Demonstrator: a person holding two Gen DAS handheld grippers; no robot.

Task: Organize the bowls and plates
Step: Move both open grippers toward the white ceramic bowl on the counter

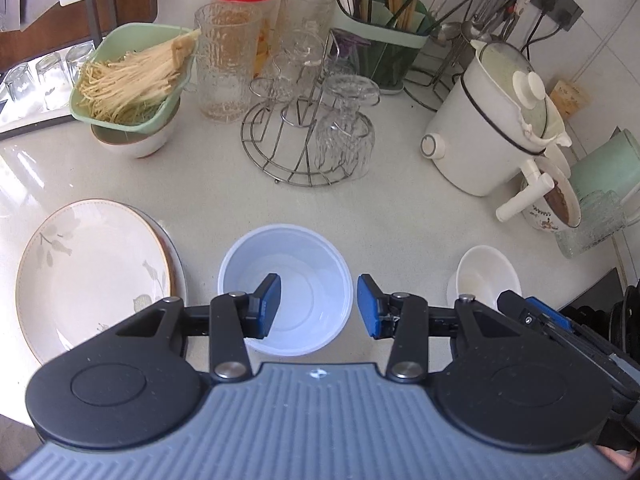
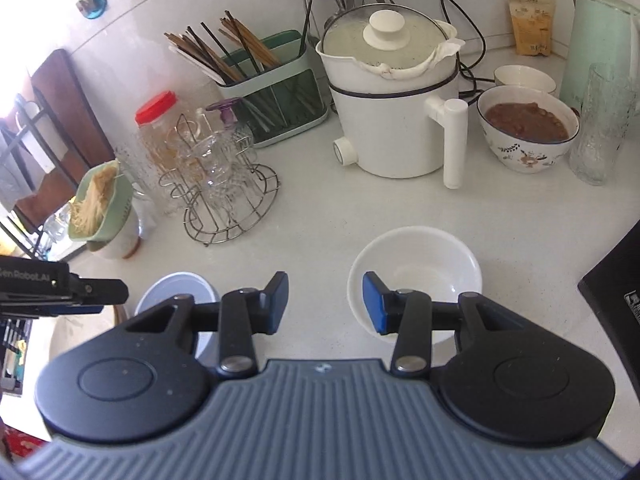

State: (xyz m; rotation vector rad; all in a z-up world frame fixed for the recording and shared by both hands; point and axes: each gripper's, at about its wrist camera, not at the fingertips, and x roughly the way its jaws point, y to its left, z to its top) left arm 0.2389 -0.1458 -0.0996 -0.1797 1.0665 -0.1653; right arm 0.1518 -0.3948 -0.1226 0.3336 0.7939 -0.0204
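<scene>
The stacked plates point(image 1: 92, 276) are the largest of the task's things, lying at about nine o'clock from the left gripper point(image 1: 319, 306) in its own view, near the counter's front edge; the top one is glazed ceramic with a leaf pattern and a thin gold rim, so I judge the pile heavy, stiff, slick and liable to chip, best taken one plate at a time by pinching the rim at the near edge. Next in size is the pale blue bowl point(image 1: 286, 288), straight ahead at twelve o'clock under the left gripper, whose jaws stand apart with nothing between the pads, the left pad over the bowl's inside and the right one over its rim. It looks like thin plastic, probably light and a little springy, so a pinch on the wall with one finger inside should hold it, though it may flex. Smallest is the white bowl point(image 2: 416, 276), at about one o'clock from the right gripper point(image 2: 326, 304), whose jaws are likewise apart and empty, the right pad over the bowl's near-left rim. It looks glossy and hard, likely slippery, so grip the rim squarely.
</scene>
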